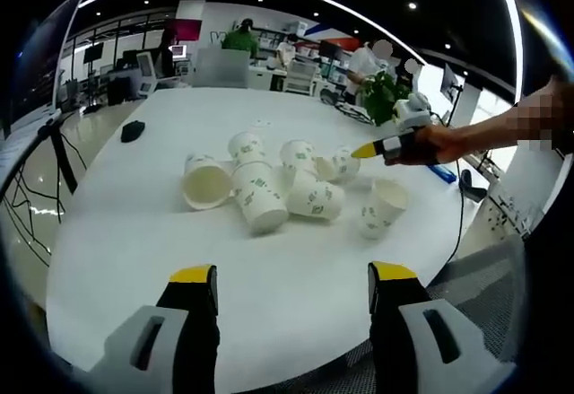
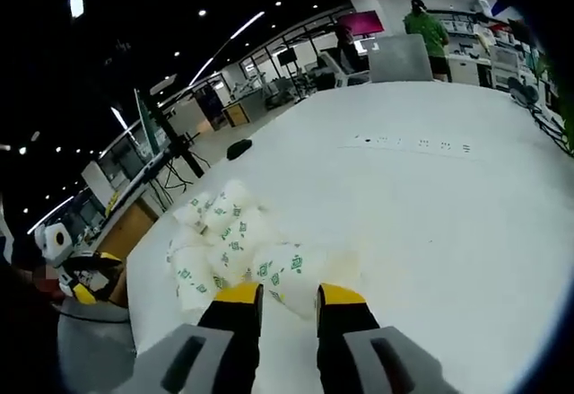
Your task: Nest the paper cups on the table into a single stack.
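Several white paper cups with green print lie in a loose cluster (image 1: 269,188) mid-table. One lies with its mouth toward me (image 1: 206,184), a nested pair (image 1: 257,195) lies beside it, and one cup (image 1: 384,207) stands apart at the right. My left gripper (image 1: 292,275) hangs open over the near table edge, well short of the cups. A hand brings my right gripper (image 1: 369,150) in from the right, just above the cups. In the right gripper view its jaws (image 2: 289,295) stand a narrow gap apart, nothing between them, and the nearest cup (image 2: 289,271) lies just beyond the tips.
The round white table (image 1: 134,232) has a small black object (image 1: 133,130) at its far left and a socket strip (image 2: 413,143) set in the top. A grey chair (image 1: 222,66) and desks with people stand beyond. The left gripper (image 2: 88,277) shows at the table's edge.
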`<state>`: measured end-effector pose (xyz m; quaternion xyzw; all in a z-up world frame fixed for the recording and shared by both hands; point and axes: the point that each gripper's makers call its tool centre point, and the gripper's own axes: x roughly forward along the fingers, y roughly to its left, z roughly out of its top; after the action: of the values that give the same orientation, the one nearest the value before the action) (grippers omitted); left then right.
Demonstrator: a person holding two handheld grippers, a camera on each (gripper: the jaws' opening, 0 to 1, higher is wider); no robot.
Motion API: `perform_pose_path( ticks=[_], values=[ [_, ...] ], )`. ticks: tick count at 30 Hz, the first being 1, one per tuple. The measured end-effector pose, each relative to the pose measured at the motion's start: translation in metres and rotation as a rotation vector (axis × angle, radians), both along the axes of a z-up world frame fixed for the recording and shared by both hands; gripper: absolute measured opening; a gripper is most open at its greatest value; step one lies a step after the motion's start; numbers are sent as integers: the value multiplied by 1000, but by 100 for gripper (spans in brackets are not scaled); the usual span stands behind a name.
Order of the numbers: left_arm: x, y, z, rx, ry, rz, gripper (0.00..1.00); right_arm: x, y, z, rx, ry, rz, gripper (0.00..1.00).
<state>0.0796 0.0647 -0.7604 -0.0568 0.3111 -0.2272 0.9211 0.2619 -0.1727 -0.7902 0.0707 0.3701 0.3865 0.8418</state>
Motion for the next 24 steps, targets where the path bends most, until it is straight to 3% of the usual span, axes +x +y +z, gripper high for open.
perform_pose_path(
  ticks=[10,24],
  values=[
    [0,0,0,-2,-3,-4,65,-16,8,-1,26,4,18,0],
    [0,-1,3,-6,-15,-8,64,-25,7,15,31,-43,15,0]
  ],
)
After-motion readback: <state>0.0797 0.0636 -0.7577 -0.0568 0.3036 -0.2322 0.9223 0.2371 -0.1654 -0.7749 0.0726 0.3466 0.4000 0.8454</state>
